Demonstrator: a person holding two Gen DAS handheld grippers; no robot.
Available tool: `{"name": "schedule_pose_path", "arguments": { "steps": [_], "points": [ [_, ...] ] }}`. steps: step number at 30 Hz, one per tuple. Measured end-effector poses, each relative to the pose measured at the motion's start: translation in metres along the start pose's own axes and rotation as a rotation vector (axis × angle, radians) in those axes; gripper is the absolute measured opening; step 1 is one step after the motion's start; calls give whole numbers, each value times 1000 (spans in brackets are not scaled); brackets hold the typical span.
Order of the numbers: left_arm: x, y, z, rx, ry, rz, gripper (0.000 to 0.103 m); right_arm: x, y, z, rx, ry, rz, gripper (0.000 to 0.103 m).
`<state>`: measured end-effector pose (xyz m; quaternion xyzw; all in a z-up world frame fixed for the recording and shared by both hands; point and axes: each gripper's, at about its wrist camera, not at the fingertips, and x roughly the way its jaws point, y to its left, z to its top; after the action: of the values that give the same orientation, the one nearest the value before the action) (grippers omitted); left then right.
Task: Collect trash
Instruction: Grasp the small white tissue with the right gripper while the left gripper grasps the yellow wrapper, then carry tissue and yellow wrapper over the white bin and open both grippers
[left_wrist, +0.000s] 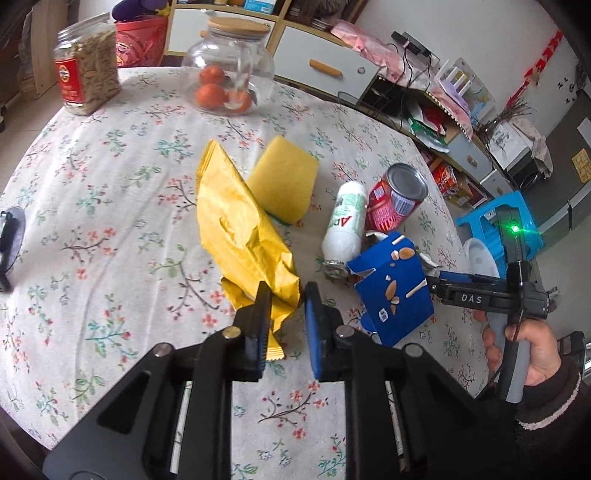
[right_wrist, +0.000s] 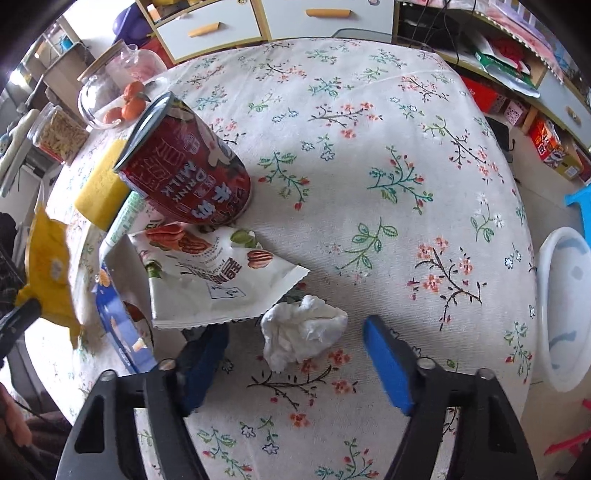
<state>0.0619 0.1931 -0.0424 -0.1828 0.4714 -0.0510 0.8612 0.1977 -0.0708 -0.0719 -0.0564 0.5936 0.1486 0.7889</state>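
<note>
on the flower-patterned tablecloth (right_wrist: 369, 129), the left gripper (left_wrist: 286, 295) is clenched on a crinkled yellow snack wrapper (left_wrist: 240, 229), while the right gripper (right_wrist: 295, 343) stands released astride a crumpled white tissue (right_wrist: 303, 328) beside a red drink can (right_wrist: 184, 166).

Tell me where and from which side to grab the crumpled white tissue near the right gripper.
Take the crumpled tissue across its bulging middle, coming straight down from above. It lies loose on the tablecloth, between the right gripper's open fingers, with clear cloth to its right. Watch the nut wrapper, whose edge sits close on its left.
</note>
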Motion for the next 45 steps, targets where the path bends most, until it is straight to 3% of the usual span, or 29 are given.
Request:
{"name": "schedule_pose_path", "arguments": {
  "steps": [2,4,7,15,25,35,45],
  "points": [
    [-4,2,0,-5,-11,-1,19,-1,-1,1,-4,-9,-13,58],
    [-8,3,2,-10,-18,-7,19,-3,-3,1,-8,-13,-20,36],
    [-11,0,3,-9,-28,-17,19,-7,-8,-1,-2,-17,-5,29],
    [-16,-29,15,33,-55,-70,19,-31,-20,-6,17,-62,8,28],
    [-10,-93,24,124,-62,-166,19,-65,-61,-14,103,-125,5,28],
    [16,-160,24,200,-21,-253,19,-100,-137,-38,249,-178,-15,28],
    [64,-244,14,317,88,-293,19,-128,-227,-67,430,-211,-40,29]
  ]
}}
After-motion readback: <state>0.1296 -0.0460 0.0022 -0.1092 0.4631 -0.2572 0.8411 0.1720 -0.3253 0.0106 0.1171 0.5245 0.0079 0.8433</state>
